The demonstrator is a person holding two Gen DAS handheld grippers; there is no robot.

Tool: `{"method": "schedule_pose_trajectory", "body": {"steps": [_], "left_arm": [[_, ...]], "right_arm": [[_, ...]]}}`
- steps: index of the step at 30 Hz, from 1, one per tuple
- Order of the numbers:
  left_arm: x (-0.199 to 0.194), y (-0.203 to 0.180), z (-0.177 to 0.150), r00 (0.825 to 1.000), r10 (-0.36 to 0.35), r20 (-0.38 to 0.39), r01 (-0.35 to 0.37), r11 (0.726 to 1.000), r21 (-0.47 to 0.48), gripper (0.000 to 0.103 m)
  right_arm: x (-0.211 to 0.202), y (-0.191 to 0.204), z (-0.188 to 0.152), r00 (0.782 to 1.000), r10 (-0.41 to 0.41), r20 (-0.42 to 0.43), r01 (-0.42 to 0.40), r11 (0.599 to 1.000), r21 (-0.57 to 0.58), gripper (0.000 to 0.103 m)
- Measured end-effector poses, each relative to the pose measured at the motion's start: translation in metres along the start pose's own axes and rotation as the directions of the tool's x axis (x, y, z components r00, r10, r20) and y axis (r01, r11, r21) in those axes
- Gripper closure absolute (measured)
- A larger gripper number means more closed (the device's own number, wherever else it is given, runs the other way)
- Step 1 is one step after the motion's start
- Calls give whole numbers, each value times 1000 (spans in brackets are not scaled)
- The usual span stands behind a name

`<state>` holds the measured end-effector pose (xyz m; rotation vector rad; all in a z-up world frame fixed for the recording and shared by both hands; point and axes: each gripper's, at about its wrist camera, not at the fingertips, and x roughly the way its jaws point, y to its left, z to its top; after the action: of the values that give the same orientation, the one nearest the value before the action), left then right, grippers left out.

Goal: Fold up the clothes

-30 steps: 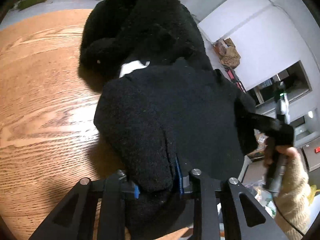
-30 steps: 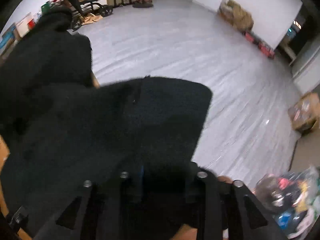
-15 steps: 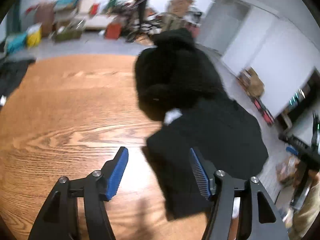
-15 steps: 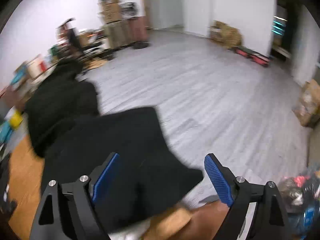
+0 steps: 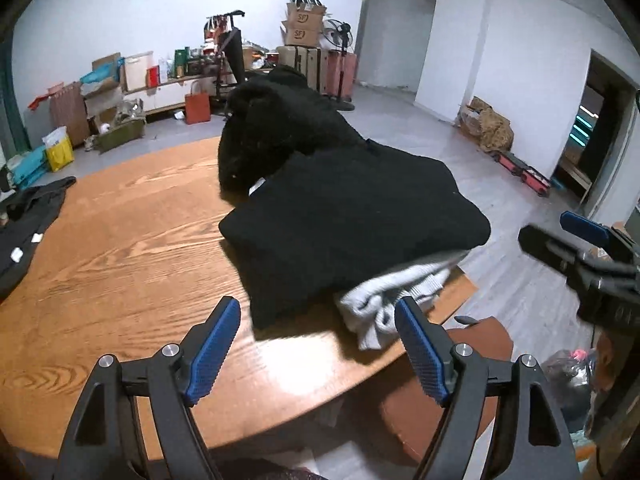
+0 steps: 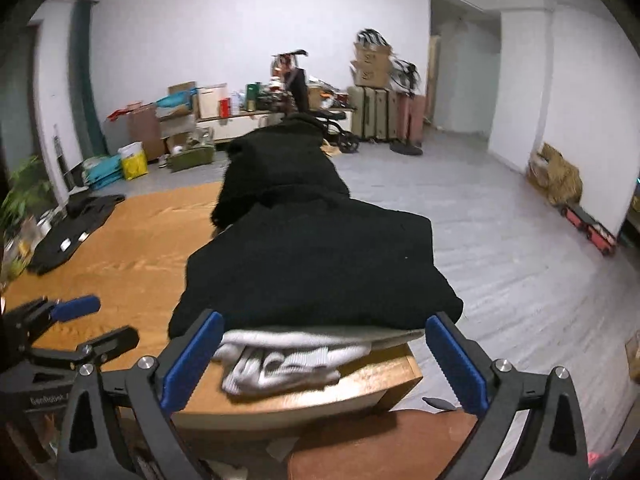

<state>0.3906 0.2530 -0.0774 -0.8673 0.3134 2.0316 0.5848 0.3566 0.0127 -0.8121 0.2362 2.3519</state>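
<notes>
A black fleece garment lies folded on the wooden table, on top of a grey-white garment at the table's near right corner. Behind it rises a heap of more black fleece. My left gripper is held back from the folded garment's near edge, jaws opening, nothing between them. My right gripper hovers before the grey-white garment, its jaws also opening and empty. Each gripper shows in the other's view: the right gripper and the left gripper.
A dark garment lies at the table's far left. A brown chair seat sits under the near table edge. Boxes, bags and suitcases line the back wall across a grey floor.
Both grippers let go of the black fleece, opened wide and drew back and up. The garment now lies folded on the table, with the grey-white one showing under it.
</notes>
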Motion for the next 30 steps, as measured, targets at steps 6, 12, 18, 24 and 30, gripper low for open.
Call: {"method": "schedule_pose_trajectory", "body": {"steps": [6,12,18,24,30], "left_arm": [[-27,-10,-11,999,22,44,-22,1000,-12,23],[-35,-8,-12,997,44,64,-42,999,-34,23],[-33,-6,-7,996,55,77,-51,997,-56,23],[-25,4,0,994,77,83,-69,993,-95,23],[-19,15,8,994,81,78,-72,991,-109,23]], "right_arm": [[-14,-4,-22,999,29,17,-29,1000,9,0],[-8,-3,-37,999,47,22,-48,998,40,0],[-6,-10,-36,998,48,51,-52,996,68,0],[12,-6,-31,996,73,54,-78,992,96,0],[32,3,-28,994,100,42,-105,986,127,0]]}}
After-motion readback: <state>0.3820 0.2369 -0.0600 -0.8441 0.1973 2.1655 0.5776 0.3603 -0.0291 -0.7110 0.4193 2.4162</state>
